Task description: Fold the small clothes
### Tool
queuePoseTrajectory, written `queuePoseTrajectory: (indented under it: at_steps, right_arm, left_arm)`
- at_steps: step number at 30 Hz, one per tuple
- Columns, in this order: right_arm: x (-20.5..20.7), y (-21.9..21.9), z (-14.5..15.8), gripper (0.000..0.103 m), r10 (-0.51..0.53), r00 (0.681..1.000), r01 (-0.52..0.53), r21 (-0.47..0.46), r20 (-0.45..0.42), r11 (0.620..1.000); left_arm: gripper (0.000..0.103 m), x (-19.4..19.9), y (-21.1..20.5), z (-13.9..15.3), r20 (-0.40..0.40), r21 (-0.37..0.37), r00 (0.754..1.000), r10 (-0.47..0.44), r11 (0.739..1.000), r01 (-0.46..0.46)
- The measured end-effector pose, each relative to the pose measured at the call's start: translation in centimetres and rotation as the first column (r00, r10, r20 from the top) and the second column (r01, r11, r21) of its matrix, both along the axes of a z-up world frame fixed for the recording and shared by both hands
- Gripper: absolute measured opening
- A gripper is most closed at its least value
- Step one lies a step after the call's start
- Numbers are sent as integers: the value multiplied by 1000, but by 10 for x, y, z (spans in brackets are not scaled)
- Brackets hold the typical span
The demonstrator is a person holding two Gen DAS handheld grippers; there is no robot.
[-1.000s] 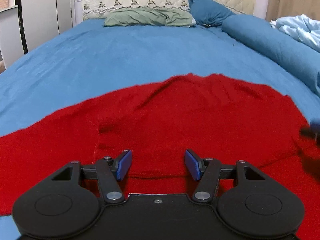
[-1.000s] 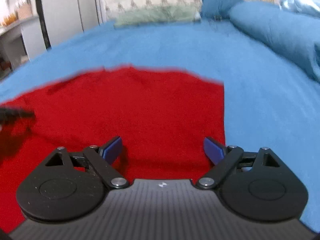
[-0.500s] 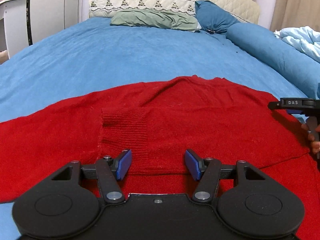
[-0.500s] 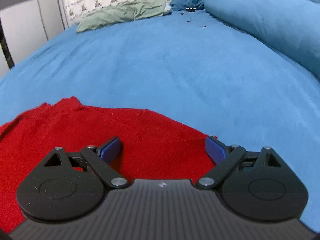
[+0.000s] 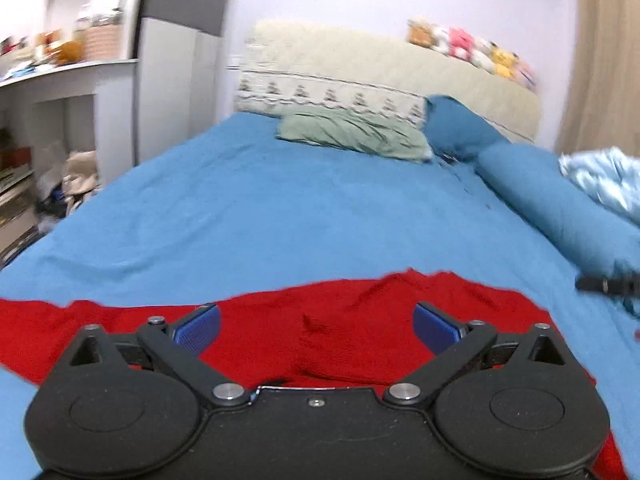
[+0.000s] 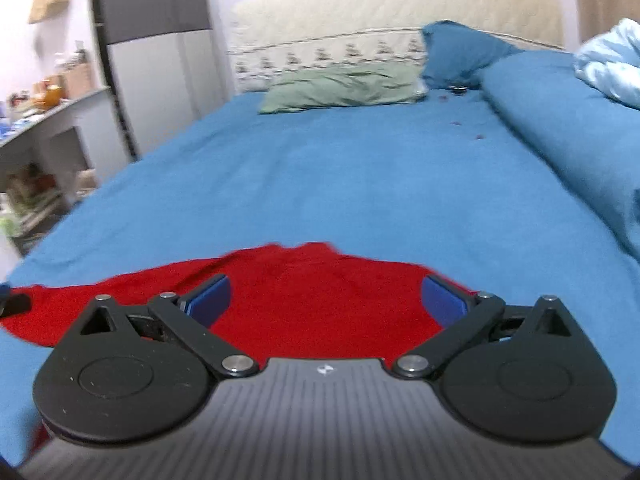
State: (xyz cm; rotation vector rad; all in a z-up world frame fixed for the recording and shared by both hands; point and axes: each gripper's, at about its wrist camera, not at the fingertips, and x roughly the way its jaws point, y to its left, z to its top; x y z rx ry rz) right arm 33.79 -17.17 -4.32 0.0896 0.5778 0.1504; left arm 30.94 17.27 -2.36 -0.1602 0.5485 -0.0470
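A red knit sweater [image 5: 320, 320] lies spread on the blue bedsheet [image 5: 280, 208], with a folded layer and a ribbed cuff near its middle. My left gripper [image 5: 316, 326] hangs above it with its jaws opening wide; nothing is between the blue pads [image 5: 198, 328]. In the right wrist view the same red sweater [image 6: 304, 300] lies below my right gripper [image 6: 326, 300], which is open and holds nothing. The tip of the right gripper shows at the right edge of the left wrist view [image 5: 608, 282].
A green pillow [image 5: 352, 134] and a blue pillow [image 5: 460, 128] lie at the headboard [image 5: 380, 68], which carries plush toys [image 5: 472, 50]. A long blue bolster [image 5: 560, 204] and a pale blue quilt [image 5: 608, 176] line the right side. Shelves [image 5: 48, 120] and a wardrobe [image 5: 176, 60] stand left.
Both grippers have risen away from the sweater, so more of the room shows. The left jaws have spread wider. The sweater stays lying on the bed.
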Motion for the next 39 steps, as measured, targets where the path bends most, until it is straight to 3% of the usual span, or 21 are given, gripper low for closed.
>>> queuePoseTrajectory:
  at_steps: [6, 11, 13, 15, 18, 21, 25, 26, 27, 28, 29, 31, 35, 39]
  right_arm:
    - [-14, 76, 0, 103, 124, 992, -124, -4, -38, 992]
    - [-20, 124, -19, 103, 185, 979, -186, 5, -80, 983]
    - [-21, 137, -26, 103, 200, 975, -201, 1, -93, 980]
    - [-23, 148, -33, 103, 207, 972, -209, -7, -108, 978]
    - [-19, 161, -45, 103, 213, 968, -216, -13, -130, 976]
    - [-15, 171, -54, 103, 212, 967, -218, -29, -140, 975]
    - [-10, 177, -64, 103, 204, 968, -211, -36, -149, 977]
    - [-9, 177, -66, 103, 201, 968, -208, -32, -151, 978]
    - [-9, 177, -68, 103, 199, 968, -206, -28, -153, 978]
    - [-9, 175, -70, 103, 196, 968, -202, -26, -155, 979]
    - [-9, 174, -71, 103, 192, 969, -198, -24, -156, 980]
    - [-11, 170, -74, 103, 180, 971, -185, -17, -159, 983]
    - [-16, 159, -74, 103, 134, 977, -138, -13, -164, 990]
    - [-16, 134, -67, 103, 70, 985, -73, -9, -156, 997]
  left_arm:
    - [103, -24, 79, 8, 2, -29, 985, 172, 985, -172]
    - [100, -35, 160, -21, -59, -114, 941, 333, 934, -338]
    - [92, -38, 194, -42, -105, -178, 916, 387, 899, -401]
    - [76, -35, 226, -68, -165, -254, 892, 422, 855, -452]
    - [58, -24, 257, -102, -241, -302, 862, 447, 809, -504]
    - [52, -11, 275, -124, -276, -350, 845, 457, 771, -532]
    - [41, 5, 292, -131, -252, -388, 835, 490, 739, -551]
    - [30, 11, 296, -131, -256, -385, 827, 500, 733, -562]
    - [13, 13, 300, -132, -262, -383, 820, 509, 725, -573]
    - [7, 17, 305, -134, -274, -382, 810, 519, 714, -587]
    - [7, 19, 307, -136, -281, -391, 807, 519, 706, -590]
    - [7, 16, 305, -135, -273, -387, 807, 523, 709, -590]
    - [6, 22, 285, -119, -230, -289, 815, 532, 762, -579]
    - [6, 35, 257, -90, -162, -258, 842, 515, 801, -540]
